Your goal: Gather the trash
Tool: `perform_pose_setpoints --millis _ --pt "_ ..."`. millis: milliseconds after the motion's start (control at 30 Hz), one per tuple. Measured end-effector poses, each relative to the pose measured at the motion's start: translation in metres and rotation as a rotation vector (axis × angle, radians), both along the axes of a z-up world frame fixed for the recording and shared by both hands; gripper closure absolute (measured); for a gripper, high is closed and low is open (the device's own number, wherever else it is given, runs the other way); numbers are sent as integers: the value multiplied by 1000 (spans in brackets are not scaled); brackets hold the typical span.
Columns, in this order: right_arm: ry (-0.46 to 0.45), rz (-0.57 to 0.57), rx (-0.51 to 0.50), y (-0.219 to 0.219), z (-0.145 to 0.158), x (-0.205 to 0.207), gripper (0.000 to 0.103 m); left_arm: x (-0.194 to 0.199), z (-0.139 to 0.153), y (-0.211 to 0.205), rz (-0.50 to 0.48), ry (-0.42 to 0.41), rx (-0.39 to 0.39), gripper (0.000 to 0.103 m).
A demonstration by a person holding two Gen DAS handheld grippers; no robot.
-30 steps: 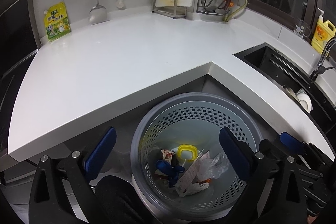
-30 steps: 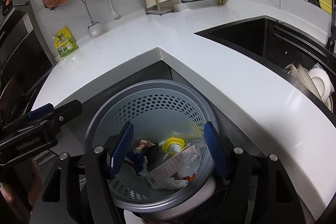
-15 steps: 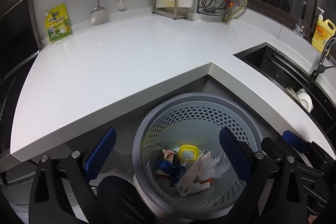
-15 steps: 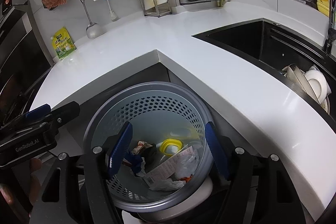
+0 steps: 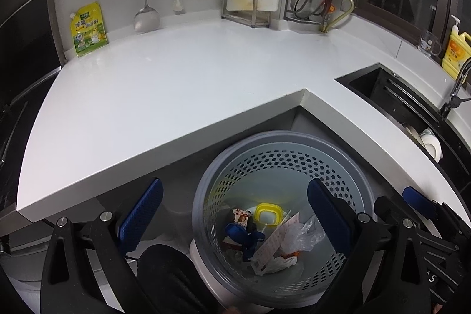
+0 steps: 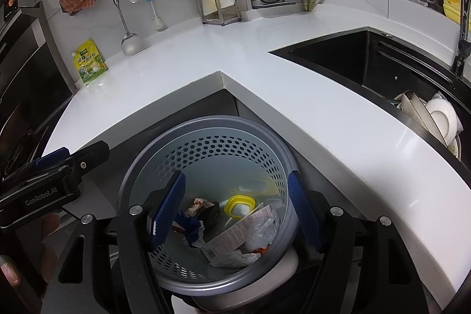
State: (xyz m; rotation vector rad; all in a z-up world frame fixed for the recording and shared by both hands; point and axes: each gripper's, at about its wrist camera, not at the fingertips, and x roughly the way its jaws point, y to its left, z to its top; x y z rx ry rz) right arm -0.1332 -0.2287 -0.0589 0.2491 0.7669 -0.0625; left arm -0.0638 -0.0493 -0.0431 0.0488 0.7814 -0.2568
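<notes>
Left wrist view: left tool [image 5: 235, 214] spread wide, nothing between its blue pads [image 5: 141, 215], hanging over the floor gap in front of the surface [image 5: 182, 78]. One pad sits left of the bin, outside the rim; the other overlaps the bin's right inner wall in the picture. Grey perforated bin [image 5: 276, 143] stands below the inner corner of the L-shaped white surface, its rim near the surface edge on the far side. Trash lies at the bin bottom: yellow lid [image 5: 266, 214], blue scrap [image 5: 241, 234], paper receipt [image 5: 273, 240], clear plastic wrap [image 5: 306, 231], snack wrapper [image 5: 241, 217]. Right tool body shows at the right edge. Broad bare run of surface up to the wall; a yellow-green pouch [image 5: 88, 30] leans at the back left, sink [image 5: 379, 87] cut in at right.

Right wrist view: right tool [image 6: 235, 208] open at medium width, empty, both pads inside the bin [image 6: 203, 125] outline, above the trash. Yellow lid [image 6: 238, 203], receipt [image 6: 232, 234], plastic wrap [image 6: 262, 228], blue scrap [image 6: 188, 225] all in the bin. Left tool [image 6: 59, 164] off to the left, well apart. Surface corner [image 6: 220, 75] juts over the bin's far rim. Dishes [image 6: 435, 116] stacked in the sink at right.
</notes>
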Motion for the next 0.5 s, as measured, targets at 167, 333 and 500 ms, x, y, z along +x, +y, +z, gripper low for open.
perform_pose_setpoints --millis 167,333,500 --pt "-3 5 -12 4 2 -1 34 -2 1 -2 -2 -13 18 6" --pt "-5 7 -12 5 3 -1 34 -4 2 -4 -5 -22 26 6" --pt "-7 9 -13 7 3 -3 34 -5 3 -3 -2 -23 30 6"
